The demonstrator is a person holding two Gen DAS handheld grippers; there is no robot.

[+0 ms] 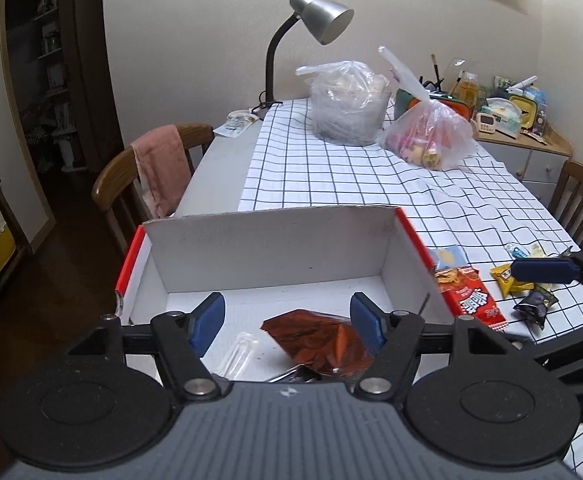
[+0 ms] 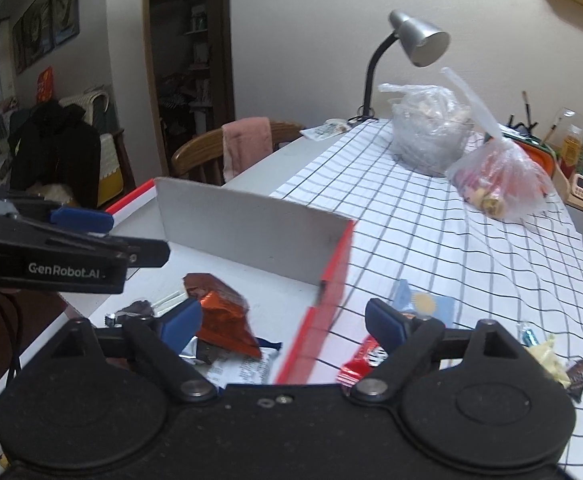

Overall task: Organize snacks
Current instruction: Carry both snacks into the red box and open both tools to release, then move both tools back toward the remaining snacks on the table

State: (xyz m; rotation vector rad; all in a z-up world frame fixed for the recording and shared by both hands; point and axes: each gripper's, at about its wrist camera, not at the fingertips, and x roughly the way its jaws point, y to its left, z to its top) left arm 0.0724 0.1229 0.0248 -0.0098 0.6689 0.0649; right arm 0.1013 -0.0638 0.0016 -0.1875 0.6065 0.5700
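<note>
White lettering reading "GenRobot.AI" runs along the side of the left hand-held gripper [image 2: 103,236], whose jaws stand spread with nothing pinched. A crinkled copper-red foil snack packet [image 1: 315,340] lies in the white, red-edged cardboard box [image 1: 267,240] on the counter [image 1: 331,176], beside a clear wrapper. The right hand-held gripper [image 2: 287,320] is spread too, straddling the box's red wall. A red packet [image 1: 471,292] with unreadable print lies just outside on the checked cloth.

box [image 1: 271,248] open on top, its upright walls blocking sideways entry; checked cloth [image 1: 331,176] beyond lies bare.
</note>
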